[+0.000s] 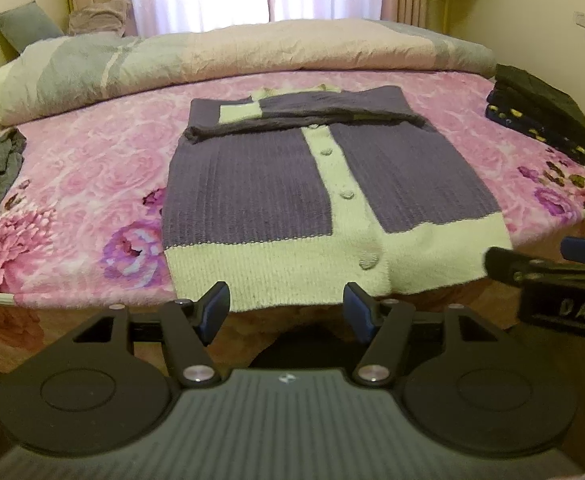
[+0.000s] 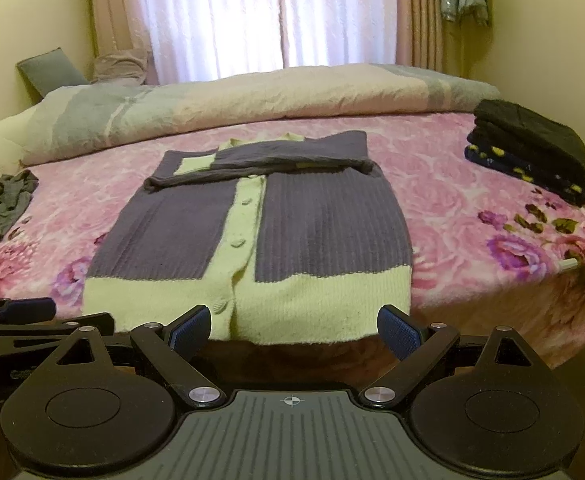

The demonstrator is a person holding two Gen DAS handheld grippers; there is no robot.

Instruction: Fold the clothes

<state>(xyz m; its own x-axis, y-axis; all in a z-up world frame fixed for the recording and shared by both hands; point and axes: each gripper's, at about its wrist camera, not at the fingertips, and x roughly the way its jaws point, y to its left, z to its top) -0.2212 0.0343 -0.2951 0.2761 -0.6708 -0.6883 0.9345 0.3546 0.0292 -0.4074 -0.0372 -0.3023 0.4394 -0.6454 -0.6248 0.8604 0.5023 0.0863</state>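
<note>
The cardigan (image 1: 332, 200) lies flat just ahead of the wide, empty left gripper (image 1: 287, 306) and right gripper (image 2: 292, 330).

ribbed knit cardigan (image 1: 252, 184), fuzzy pale trim, plush floral fleece blanket (image 1: 92, 160), crinkled cloth duvet (image 1: 292, 52), matt black plastic gripper arms, textured blue pads (image 2: 190, 332), sheer curtain (image 2: 212, 12)

you see a bed under a pink floral blanket (image 1: 92, 152). a rolled quilt (image 1: 252, 56) lies along its far edge. a grey cushion (image 1: 24, 26) leans against the wall at far left. sheer curtains (image 2: 276, 12) cover the window.
</note>
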